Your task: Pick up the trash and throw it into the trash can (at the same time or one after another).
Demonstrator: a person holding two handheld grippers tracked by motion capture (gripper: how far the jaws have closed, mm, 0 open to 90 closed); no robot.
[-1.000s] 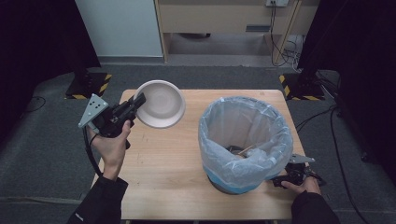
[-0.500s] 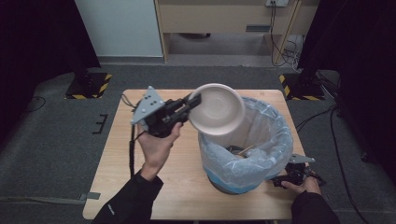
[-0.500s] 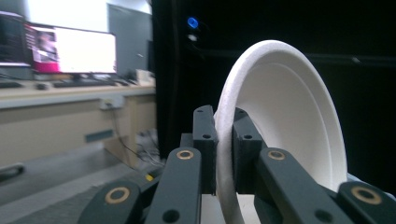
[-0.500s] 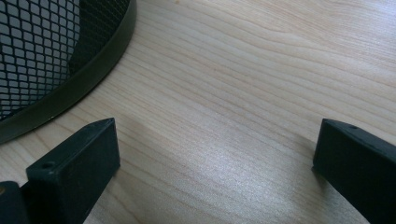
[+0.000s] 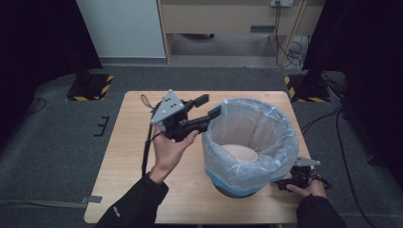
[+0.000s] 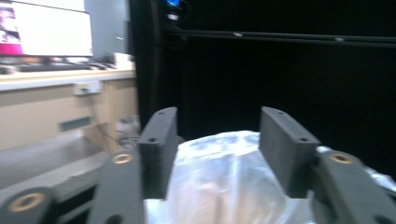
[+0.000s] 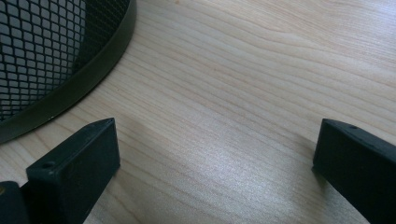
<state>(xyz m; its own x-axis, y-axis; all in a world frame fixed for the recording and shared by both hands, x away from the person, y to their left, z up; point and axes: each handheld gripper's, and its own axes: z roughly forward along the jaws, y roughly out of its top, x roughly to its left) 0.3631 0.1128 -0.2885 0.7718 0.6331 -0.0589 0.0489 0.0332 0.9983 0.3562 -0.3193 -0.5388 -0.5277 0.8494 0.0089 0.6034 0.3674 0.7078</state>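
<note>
Plate (image 5: pixel 240 153) down in lined bin (image 5: pixel 280 164), drop done; my left claw (image 5: pixel 212 105) released at bin's ten o'clock; right claw (image 7: pixel 215 163) spread, idle.

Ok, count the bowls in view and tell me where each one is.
1. The white bowl lies inside the lined bin; others could be hidden beneath it.

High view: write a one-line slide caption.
Open left gripper beside the plastic-lined mesh bin, pale round plate inside; right gripper rests on the wooden table.
</note>
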